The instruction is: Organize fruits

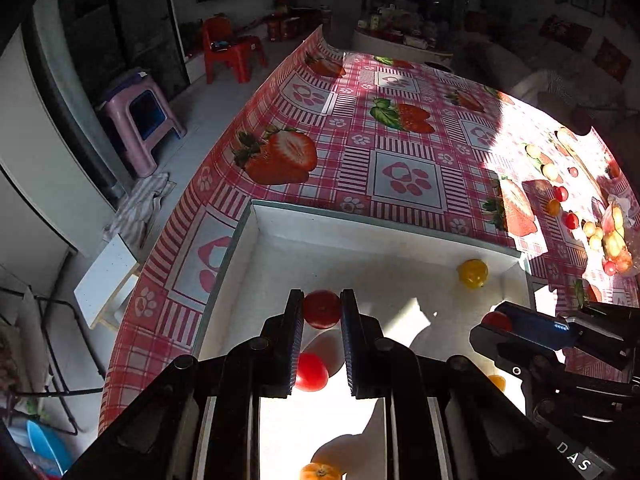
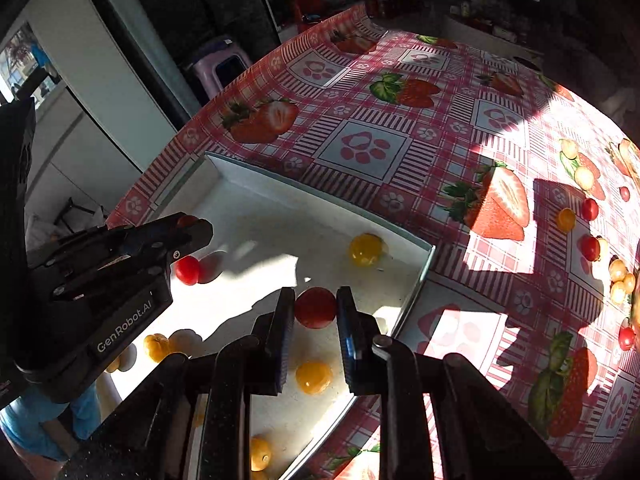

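Observation:
Both grippers hover over a white box [image 1: 360,224] on the strawberry-print tablecloth. My left gripper [image 1: 321,310] is shut on a red cherry tomato [image 1: 322,309] held above the box floor; it shows in the right wrist view [image 2: 188,226] too. My right gripper [image 2: 315,307] is shut on another red cherry tomato [image 2: 315,307] near the box's right wall [image 2: 416,288]; it shows in the left wrist view [image 1: 496,322]. Inside the box lie a red tomato [image 1: 311,372], a yellow tomato [image 1: 473,273] at the far corner and more yellow ones [image 2: 314,377].
Loose red and yellow tomatoes [image 1: 572,220] and pale fruits [image 2: 620,276] lie in sunlight at the table's right side. The table edge [image 1: 188,208] drops off on the left to a floor with a purple stool [image 1: 138,120] and red chairs [image 1: 232,46].

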The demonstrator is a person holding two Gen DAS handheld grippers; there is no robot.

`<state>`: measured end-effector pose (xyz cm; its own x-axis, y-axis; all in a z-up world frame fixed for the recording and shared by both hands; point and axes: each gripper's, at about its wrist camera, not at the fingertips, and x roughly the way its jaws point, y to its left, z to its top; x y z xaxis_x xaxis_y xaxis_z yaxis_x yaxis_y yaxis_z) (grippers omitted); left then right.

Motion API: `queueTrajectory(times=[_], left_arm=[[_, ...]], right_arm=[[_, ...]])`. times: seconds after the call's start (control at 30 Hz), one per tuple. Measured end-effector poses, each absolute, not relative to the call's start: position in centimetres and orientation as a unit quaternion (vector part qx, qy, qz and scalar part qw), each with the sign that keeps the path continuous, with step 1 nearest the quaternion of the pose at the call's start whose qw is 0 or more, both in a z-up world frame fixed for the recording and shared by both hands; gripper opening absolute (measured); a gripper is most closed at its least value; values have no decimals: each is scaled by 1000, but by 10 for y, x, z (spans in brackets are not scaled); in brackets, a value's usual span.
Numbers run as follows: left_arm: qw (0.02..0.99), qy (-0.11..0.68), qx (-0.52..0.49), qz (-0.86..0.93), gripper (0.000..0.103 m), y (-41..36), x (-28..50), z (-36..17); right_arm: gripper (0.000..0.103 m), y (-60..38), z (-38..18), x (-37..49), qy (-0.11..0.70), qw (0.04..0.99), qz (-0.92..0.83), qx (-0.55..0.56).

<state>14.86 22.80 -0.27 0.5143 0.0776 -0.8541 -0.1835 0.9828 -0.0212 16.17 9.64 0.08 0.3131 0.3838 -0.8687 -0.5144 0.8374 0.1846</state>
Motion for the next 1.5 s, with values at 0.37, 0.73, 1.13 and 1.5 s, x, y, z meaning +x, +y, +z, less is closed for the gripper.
queueTrajectory(times=[0.37,0.73,1.13,1.5], left_arm=[[853,514,-38,84,19,224,169,-23],[858,504,-50,84,31,229,163,-20],[889,449,-50,77,76,225,107,13],[899,422,-69,99,102,218,14,29]], right_arm=[[23,116,-16,162,513,801,286,-113],[55,108,-10,151,505,806,286,-116],[68,74,20,116,490,821,281,-78],[83,63,28,70,496,818,282,-71]])
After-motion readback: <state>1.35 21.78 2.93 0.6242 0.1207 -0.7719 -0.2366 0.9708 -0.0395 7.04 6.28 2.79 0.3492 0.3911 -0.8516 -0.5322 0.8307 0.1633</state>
